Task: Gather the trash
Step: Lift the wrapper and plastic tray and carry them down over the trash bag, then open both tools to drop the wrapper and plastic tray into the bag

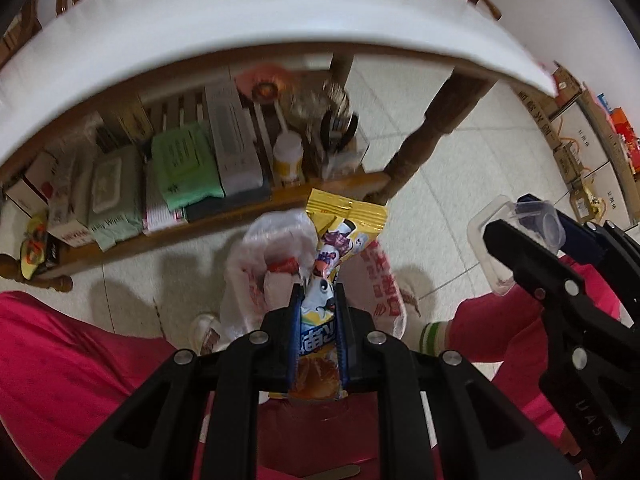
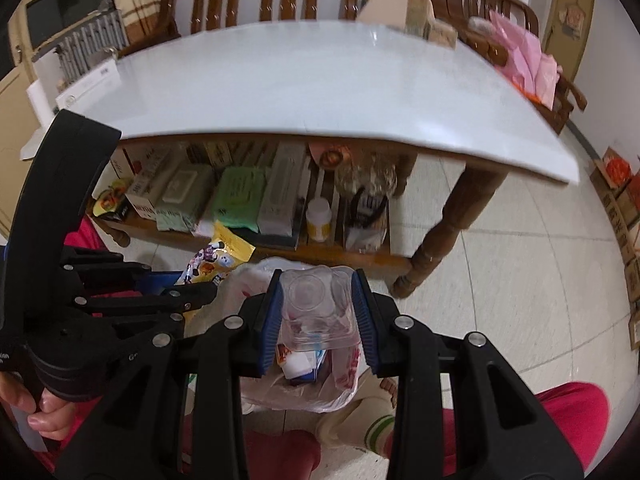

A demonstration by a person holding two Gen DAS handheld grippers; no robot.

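My left gripper (image 1: 318, 294) is shut on a yellow snack wrapper (image 1: 340, 232) with cartoon print, held above a white plastic trash bag (image 1: 256, 264) on the floor. The wrapper also shows in the right wrist view (image 2: 218, 258). My right gripper (image 2: 316, 280) is shut on a clear plastic cup-like container (image 2: 316, 304), held over the open trash bag (image 2: 344, 380), which holds several bits of packaging. The right gripper shows in the left wrist view (image 1: 516, 224) with the clear container (image 1: 496, 240) to the right of the wrapper.
A white-topped wooden table (image 2: 304, 80) stands ahead, with a lower shelf (image 2: 280, 240) packed with wipes packs, boxes and a small bottle. A wooden table leg (image 2: 444, 232) stands at right. Cardboard boxes (image 2: 620, 208) line the right wall. The person's red-clad legs (image 1: 60, 360) flank the bag.
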